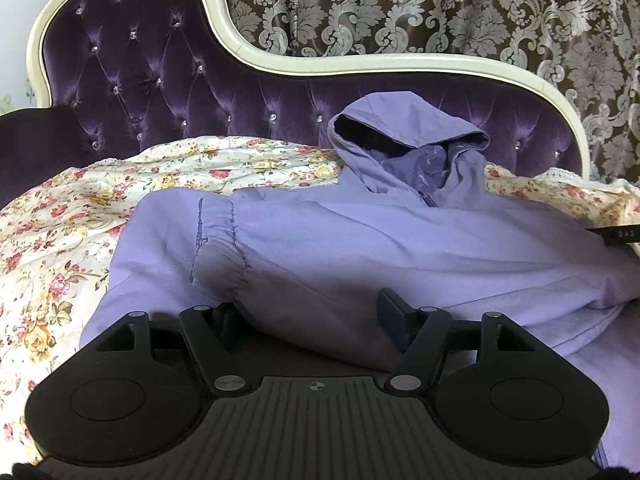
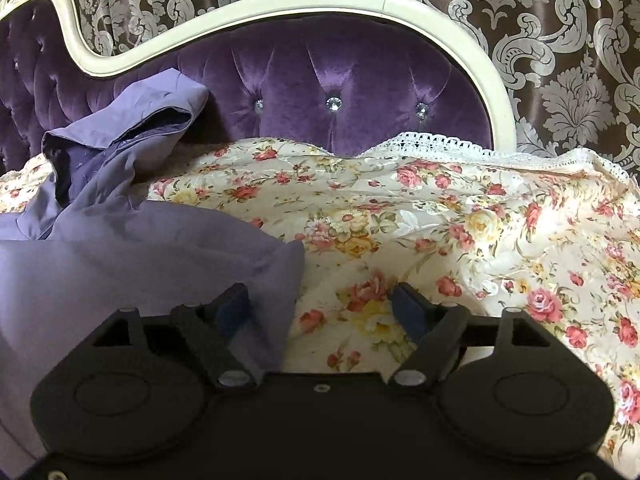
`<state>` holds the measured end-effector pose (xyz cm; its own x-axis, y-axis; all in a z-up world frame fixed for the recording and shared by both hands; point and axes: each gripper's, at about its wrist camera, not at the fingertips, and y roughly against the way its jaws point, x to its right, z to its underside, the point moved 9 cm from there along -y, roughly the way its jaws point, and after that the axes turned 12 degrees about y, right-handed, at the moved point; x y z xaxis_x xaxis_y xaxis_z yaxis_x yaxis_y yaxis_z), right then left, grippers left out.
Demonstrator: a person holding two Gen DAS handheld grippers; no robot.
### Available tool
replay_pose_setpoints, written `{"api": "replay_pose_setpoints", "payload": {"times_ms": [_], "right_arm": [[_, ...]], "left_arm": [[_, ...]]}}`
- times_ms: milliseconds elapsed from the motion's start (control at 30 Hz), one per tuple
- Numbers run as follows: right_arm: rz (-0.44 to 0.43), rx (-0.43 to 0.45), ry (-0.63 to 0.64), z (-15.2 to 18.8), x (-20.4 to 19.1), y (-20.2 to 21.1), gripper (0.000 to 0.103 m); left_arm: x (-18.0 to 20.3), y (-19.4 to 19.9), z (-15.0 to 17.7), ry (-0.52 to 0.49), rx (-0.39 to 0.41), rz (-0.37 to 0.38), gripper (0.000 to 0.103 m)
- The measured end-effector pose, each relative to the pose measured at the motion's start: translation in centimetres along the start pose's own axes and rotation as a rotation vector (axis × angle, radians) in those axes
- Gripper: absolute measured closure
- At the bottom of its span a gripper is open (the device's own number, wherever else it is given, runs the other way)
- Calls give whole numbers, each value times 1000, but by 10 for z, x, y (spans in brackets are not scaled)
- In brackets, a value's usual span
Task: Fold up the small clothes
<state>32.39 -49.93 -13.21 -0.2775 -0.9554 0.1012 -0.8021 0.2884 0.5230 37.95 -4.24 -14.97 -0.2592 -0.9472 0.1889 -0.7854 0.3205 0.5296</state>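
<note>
A lilac hooded jacket (image 1: 360, 240) lies spread on the floral bedspread, its hood (image 1: 400, 136) propped against the headboard. One sleeve is folded across the body, and its gathered cuff (image 1: 220, 220) points left. My left gripper (image 1: 308, 316) is open low over that sleeve, whose fabric lies loose between the spread fingers. In the right wrist view the jacket (image 2: 140, 248) fills the left side. My right gripper (image 2: 322, 308) is open at the jacket's right edge: the left finger (image 2: 236, 308) is against the cloth, the right finger (image 2: 408, 308) over bare bedspread.
The floral bedspread (image 2: 460, 220) with a lace edge covers the bed. Behind stands a purple tufted headboard (image 1: 140, 80) in a cream frame, backed by a brown damask curtain (image 1: 480, 8). A thin black bar (image 1: 612, 234) with lettering pokes in over the jacket's right side.
</note>
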Motion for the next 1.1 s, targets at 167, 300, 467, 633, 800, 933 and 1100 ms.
{"api": "replay_pose_setpoints", "payload": {"times_ms": [167,300,467,633,800,933,1100], "right_arm": [[5,2,2,0,0,0,23],[3,-1,3,0,0,0,23],[1,1,0,0,0,0,23],[-1,4,-4,0,0,0,23],[-6,7,-13,1,0,1,22],[-9,6,-15,1,0,0,22],[-8,5,-14,1,0,-1,21]], "left_arm": [[0,0,0,-6,-2,-5,36],[-1,-1,-1,-9,-8,-8,36],[-2,-2,-2,-3,-20,-11,36],[-3,0,-6,5,-74,-59,35],[-12,6,-13,77,-149,-160,35],[-16,5,-10,53,-194,-204,33],[-19,-1,-8,114,-187,-205,27]]}}
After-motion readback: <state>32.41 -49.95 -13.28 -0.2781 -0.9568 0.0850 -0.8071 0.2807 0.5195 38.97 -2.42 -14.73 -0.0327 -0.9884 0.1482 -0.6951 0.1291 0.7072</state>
